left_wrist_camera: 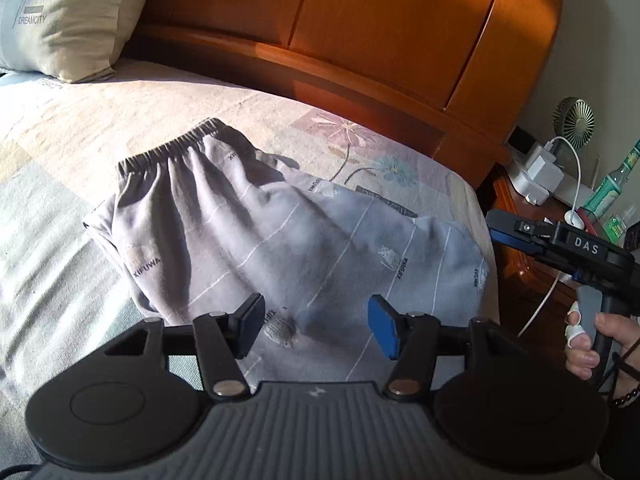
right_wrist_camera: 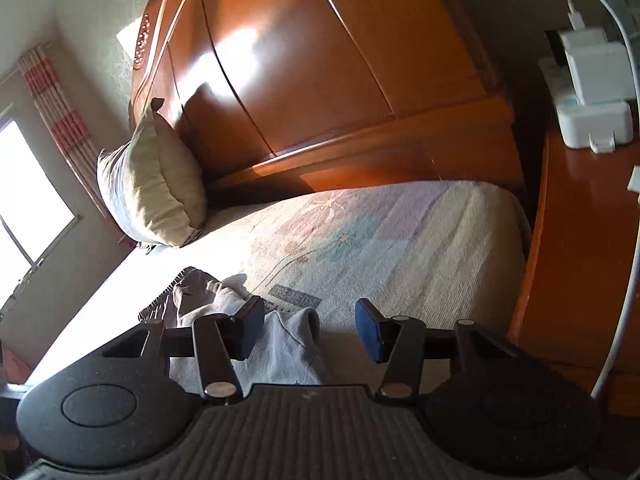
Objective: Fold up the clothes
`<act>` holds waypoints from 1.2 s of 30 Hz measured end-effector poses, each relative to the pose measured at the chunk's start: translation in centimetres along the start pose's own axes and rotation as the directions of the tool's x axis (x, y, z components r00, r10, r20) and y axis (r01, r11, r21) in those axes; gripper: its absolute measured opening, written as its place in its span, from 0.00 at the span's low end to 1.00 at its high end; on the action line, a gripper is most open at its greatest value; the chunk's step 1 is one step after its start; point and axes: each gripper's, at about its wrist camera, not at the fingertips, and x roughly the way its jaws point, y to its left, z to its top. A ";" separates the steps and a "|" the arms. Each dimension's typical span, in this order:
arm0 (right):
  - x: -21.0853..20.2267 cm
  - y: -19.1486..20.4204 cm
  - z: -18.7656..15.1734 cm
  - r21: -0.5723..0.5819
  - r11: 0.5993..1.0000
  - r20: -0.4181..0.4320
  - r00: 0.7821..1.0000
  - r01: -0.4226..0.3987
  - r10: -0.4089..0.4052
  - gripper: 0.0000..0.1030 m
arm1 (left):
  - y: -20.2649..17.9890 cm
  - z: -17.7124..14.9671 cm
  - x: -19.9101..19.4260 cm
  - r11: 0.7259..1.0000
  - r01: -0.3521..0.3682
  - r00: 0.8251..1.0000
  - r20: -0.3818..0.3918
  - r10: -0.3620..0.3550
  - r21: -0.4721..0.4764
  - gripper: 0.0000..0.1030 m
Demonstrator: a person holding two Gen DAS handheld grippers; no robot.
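Grey pyjama trousers (left_wrist_camera: 256,236) with an elastic waistband and white lines lie on the bed, waistband toward the headboard. My left gripper (left_wrist_camera: 316,330) is open and empty, hovering over the near part of the trousers. My right gripper (right_wrist_camera: 310,330) is open and empty, just over the right edge of the trousers (right_wrist_camera: 288,344). The right gripper's body also shows at the right in the left wrist view (left_wrist_camera: 560,240), held by a hand beside the bed edge.
The bed sheet (left_wrist_camera: 80,128) has a flower print. A pillow (left_wrist_camera: 68,12) leans on the wooden headboard (left_wrist_camera: 360,20). A wooden nightstand (right_wrist_camera: 580,260) at the right holds white chargers (right_wrist_camera: 596,92), a small fan (left_wrist_camera: 574,120), cables and green bottles (left_wrist_camera: 608,188).
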 end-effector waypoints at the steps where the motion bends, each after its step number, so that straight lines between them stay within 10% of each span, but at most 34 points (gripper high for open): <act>1: 0.0 1.0 0.1 -0.068 0.997 -0.008 1.000 -0.027 0.026 0.61 | 0.4 0.7 0.1 1.000 -0.007 1.000 0.019 0.007 -0.002 0.62; 7: 3.3 6.2 -2.6 -0.357 0.929 -0.117 0.992 -0.095 0.056 0.65 | 3.1 2.1 3.5 0.992 -0.122 0.993 0.003 0.122 -0.017 0.66; 10: 4.1 5.3 -3.5 -0.390 0.921 -0.129 0.991 -0.024 -0.029 0.66 | 4.4 0.4 2.6 0.988 -0.142 0.990 -0.004 0.142 -0.052 0.67; 21: 6.5 7.3 -0.1 -0.450 0.885 -0.141 0.988 -0.117 0.059 0.68 | 3.4 3.3 2.9 0.996 -0.090 0.992 0.084 0.090 -0.005 0.70; 25: 8.9 6.9 -1.4 -0.454 0.879 -0.232 0.972 -0.149 0.045 0.67 | 4.9 2.3 5.2 0.981 -0.189 0.982 0.001 0.189 -0.046 0.69; 36: 9.6 12.4 -1.4 -0.559 0.788 -0.310 0.946 -0.260 0.092 0.71 | 4.5 -1.3 -3.9 0.984 -0.158 0.987 -0.034 0.156 -0.080 0.77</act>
